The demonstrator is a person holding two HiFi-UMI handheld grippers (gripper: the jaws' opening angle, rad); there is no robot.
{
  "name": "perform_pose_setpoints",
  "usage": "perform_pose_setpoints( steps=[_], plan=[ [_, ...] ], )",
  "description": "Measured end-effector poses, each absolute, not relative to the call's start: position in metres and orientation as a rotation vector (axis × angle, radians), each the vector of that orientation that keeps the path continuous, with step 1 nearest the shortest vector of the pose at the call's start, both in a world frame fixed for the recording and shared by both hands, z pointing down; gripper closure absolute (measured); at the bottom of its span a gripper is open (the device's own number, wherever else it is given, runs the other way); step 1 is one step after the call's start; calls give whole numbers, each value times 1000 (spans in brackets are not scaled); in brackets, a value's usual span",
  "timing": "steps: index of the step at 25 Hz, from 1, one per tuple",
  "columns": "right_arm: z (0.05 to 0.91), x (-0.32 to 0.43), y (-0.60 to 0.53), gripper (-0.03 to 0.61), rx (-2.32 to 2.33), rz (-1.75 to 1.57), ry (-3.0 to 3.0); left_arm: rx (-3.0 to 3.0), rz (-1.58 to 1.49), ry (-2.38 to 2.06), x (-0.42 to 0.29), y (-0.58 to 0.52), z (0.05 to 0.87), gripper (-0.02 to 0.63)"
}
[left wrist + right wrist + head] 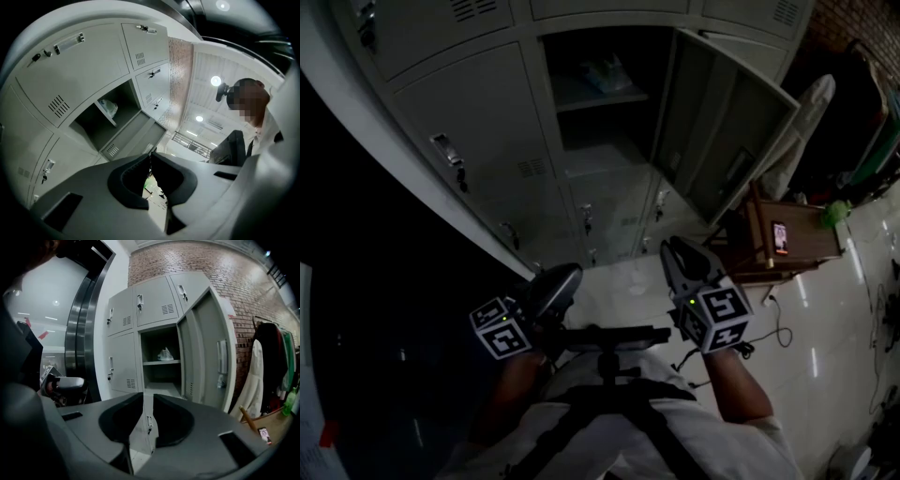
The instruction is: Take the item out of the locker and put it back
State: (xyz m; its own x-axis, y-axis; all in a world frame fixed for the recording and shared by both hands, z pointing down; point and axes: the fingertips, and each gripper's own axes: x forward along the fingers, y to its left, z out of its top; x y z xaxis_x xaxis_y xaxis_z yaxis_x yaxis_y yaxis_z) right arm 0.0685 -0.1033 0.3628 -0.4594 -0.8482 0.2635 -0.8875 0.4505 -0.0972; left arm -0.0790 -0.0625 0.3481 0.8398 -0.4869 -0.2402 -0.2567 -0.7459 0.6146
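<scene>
The grey locker (600,141) stands with its door (727,131) swung out to the right. On its upper shelf lies a pale bagged item (605,73), also seen as the item (108,107) and the item (165,354). Both grippers hang low in front of me, well short of the locker. My left gripper (558,286) points at the locker bank; its jaws (150,155) meet at the tips with nothing between them. My right gripper (680,255) faces the open compartment (161,364); its jaws (143,397) keep a narrow gap and hold nothing.
Shut lockers (478,141) surround the open one. To the right a wooden chair (802,246) carries a phone (780,239) and a green bottle (834,212). Clothes (262,366) hang by the brick wall (243,291). A cable (773,333) lies on the tiled floor.
</scene>
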Motion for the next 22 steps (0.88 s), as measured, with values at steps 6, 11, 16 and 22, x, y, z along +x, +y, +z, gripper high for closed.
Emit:
perform_pose_setpoints(
  steps=[6, 11, 16, 22],
  plan=[
    [387, 113, -35, 522, 1453, 373, -2529, 2416, -543, -579, -28, 5, 356, 615],
    [408, 139, 26, 522, 1376, 409, -2551, 2396, -557, -640, 3, 74, 367, 615],
    [413, 158, 78, 522, 1333, 409, -2563, 2393, -572, -675, 25, 131, 371, 615],
    [423, 173, 132, 522, 1309, 430, -2583, 2399, -563, -691, 45, 185, 377, 615]
  ],
)
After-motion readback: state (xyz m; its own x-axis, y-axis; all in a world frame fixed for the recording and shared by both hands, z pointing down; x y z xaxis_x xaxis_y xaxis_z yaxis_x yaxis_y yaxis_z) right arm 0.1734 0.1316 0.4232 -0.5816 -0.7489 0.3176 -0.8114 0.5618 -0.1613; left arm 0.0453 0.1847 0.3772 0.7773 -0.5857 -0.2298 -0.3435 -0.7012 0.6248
